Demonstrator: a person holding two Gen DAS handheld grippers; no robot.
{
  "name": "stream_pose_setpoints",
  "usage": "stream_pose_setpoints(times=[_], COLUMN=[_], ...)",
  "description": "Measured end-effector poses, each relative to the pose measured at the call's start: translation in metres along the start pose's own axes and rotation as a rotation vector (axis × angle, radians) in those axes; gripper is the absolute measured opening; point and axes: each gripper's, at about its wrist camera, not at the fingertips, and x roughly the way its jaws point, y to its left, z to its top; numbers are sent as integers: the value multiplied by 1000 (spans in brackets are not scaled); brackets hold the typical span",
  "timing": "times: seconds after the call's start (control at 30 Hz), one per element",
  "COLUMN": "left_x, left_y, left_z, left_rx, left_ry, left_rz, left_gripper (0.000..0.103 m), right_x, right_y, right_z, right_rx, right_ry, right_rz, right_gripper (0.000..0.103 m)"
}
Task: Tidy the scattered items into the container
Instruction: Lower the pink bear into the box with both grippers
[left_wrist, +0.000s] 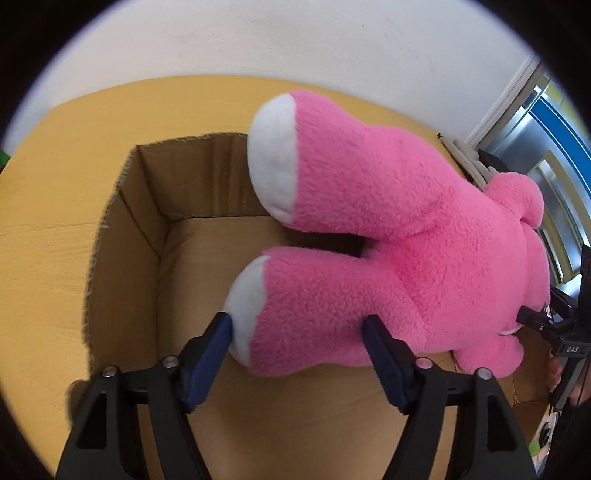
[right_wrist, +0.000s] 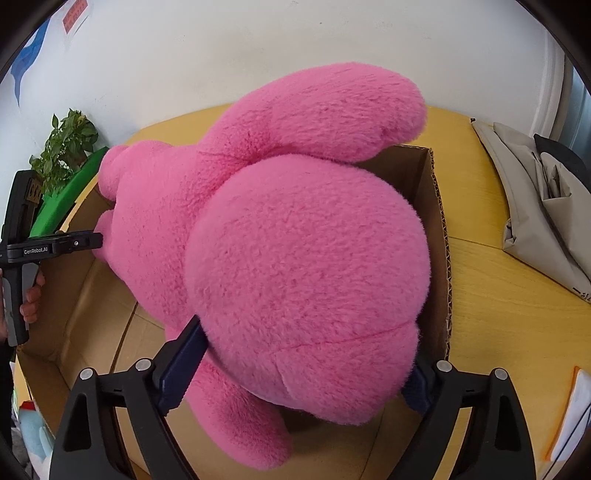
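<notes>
The big pink plush toy (right_wrist: 295, 240) lies half down inside the cardboard box (left_wrist: 147, 206) near the bench's (left_wrist: 44, 258) far edge, head clamped in the wide right claw (right_wrist: 295, 369), one leg between the left claw's (left_wrist: 299, 343) parted, barely touching pads; settling it remains.

One pink plush toy (left_wrist: 388, 236), one cardboard box (left_wrist: 140, 206), perhaps one bag (right_wrist: 546, 206).

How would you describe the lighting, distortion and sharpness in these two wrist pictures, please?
Left wrist view: even daylight, fisheye bending of the cardboard box walls, black corners, glare on the metal frame at right, pink plush toy sharp. Right wrist view: the same soft light, toy filling the centre, table edge curved, the near right tool slightly soft.
</notes>
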Motion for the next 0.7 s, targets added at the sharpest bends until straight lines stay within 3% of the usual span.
stream_pose_setpoints(times=[0.03, 0.1, 0.17, 0.27, 0.33, 0.43, 0.7], left_x=[2, 2, 1, -11, -20, -34, -44], left_y=[0, 1, -4, -4, -12, -27, -17], left_z=[1, 1, 0, -5, -8, -8, -20], left_rx=[-1, 2, 22, 29, 36, 58, 60], left_ry=[-1, 0, 2, 0, -11, -25, 2], left_rz=[-8, -30, -20, -19, -21, -24, -31], left_gripper=[73, 60, 37, 20, 15, 7, 7], right_x=[0, 0, -1, -5, -10, -17, -21], right_y=[0, 0, 0, -2, -3, 2, -13], right_z=[0, 0, 0, -1, -3, -5, -1], right_rx=[0, -2, -4, 17, 30, 14, 78], right_ry=[1, 2, 3, -15, -34, -20, 27], right_rz=[0, -3, -7, 2, 8, 2, 40], right_gripper=[95, 94, 90, 80, 71, 68, 68])
